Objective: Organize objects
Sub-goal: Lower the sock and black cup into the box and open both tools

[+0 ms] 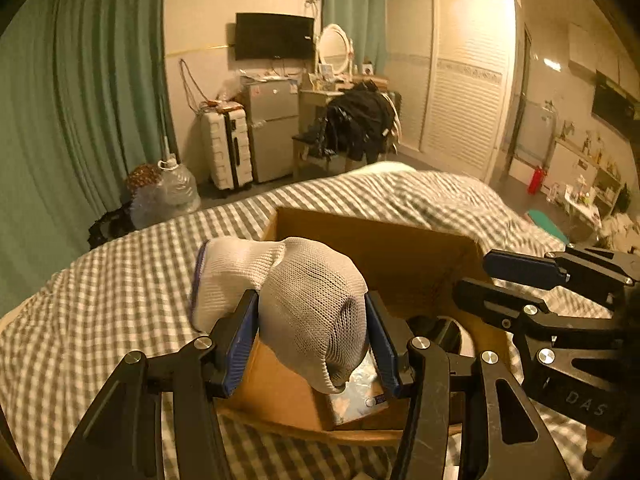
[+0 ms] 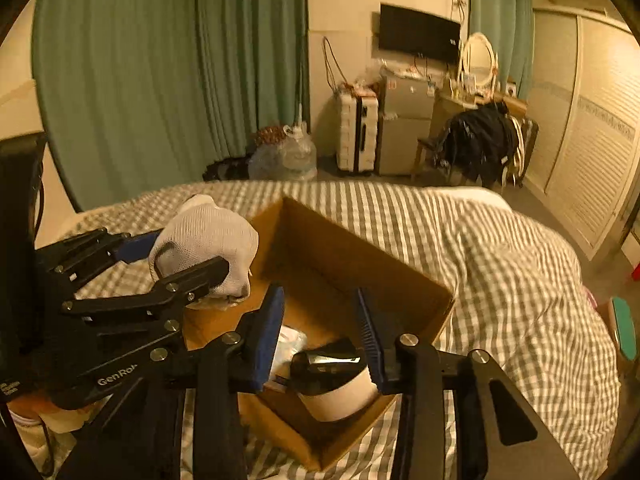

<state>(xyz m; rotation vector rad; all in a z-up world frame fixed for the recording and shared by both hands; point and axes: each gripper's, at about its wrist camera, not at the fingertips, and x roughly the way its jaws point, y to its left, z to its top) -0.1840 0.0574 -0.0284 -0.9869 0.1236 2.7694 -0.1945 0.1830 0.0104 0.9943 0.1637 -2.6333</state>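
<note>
A white knitted glove bundle with a purple-edged cuff hangs over the left part of an open cardboard box, and my left gripper is shut on it. In the right wrist view the glove and left gripper sit at the box's left rim. My right gripper is open above the box's near end with nothing between its fingers; it enters the left wrist view from the right. Inside the box lie a white jar with a black lid and a pale blue packet.
The box rests on a bed with a grey-and-white checked cover. Beyond the bed stand a chair piled with dark clothes, a white suitcase, a small fridge, green curtains and a white wardrobe.
</note>
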